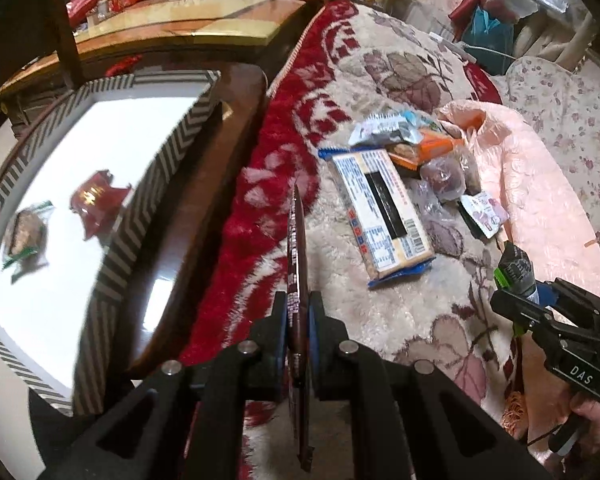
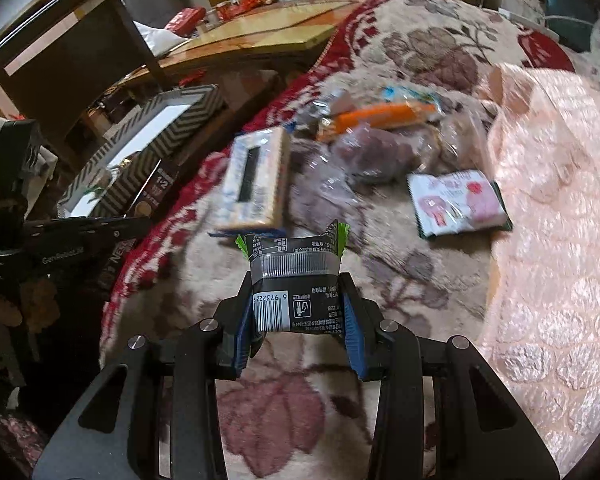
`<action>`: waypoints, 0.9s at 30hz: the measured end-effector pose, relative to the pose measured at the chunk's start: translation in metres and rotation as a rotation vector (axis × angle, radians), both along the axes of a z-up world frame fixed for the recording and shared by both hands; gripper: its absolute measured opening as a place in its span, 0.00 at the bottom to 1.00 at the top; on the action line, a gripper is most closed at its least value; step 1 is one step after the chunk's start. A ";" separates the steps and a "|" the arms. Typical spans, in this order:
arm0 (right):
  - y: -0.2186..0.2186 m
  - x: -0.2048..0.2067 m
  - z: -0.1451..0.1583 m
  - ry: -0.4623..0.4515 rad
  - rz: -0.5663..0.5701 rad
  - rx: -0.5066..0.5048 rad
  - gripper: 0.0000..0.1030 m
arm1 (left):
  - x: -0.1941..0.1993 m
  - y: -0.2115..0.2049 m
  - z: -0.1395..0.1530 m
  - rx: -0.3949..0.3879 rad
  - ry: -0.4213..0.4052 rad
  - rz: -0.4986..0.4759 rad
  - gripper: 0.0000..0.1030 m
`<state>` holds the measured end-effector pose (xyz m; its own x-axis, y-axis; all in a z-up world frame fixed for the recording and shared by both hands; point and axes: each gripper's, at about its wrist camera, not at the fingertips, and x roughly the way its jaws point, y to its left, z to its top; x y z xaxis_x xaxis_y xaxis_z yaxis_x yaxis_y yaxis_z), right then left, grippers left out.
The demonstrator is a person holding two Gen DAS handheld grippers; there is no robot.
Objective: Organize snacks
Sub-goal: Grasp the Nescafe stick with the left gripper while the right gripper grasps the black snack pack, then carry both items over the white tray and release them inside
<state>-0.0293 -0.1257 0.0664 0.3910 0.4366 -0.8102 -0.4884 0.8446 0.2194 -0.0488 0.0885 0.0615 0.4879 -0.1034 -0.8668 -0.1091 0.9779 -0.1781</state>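
Brown flat sachet (image 1: 298, 280) sits clamped edge-on in our left gripper (image 1: 298, 316); our right gripper (image 2: 298, 312) pinches a black green-edged packet (image 2: 296, 276). Left of the left fingers, the chevron-patterned box (image 1: 156, 184) holds two snacks. Beyond both fingertips, we judge the snack pile (image 1: 412, 184) on the blanket still unsorted.

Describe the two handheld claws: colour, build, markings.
Both are matte black frames with triangular cutouts and round silver pivot bolts. The left claw and right claw have blue pads on black fingers. Seen from the left wrist view, the right unit's body carries white "DAS" lettering beside a blue part. From the right wrist view, the left unit's side shows white lettering, too blurred to read fully.
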 end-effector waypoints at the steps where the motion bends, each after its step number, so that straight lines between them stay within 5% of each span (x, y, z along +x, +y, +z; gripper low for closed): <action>1: 0.003 0.000 0.002 -0.004 0.007 -0.001 0.37 | 0.000 0.002 0.002 0.008 -0.007 0.005 0.11; 18: 0.067 -0.001 0.030 -0.055 0.129 -0.005 0.36 | -0.009 0.038 0.034 0.061 -0.086 0.092 0.11; 27: 0.103 0.000 0.038 -0.067 0.200 -0.009 0.37 | -0.012 0.070 0.042 0.023 -0.105 0.159 0.11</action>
<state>-0.0296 -0.0228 0.1047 0.3504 0.5038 -0.7895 -0.6598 0.7311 0.1737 -0.0605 0.1589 0.1040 0.5843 0.0015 -0.8115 -0.2447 0.9538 -0.1744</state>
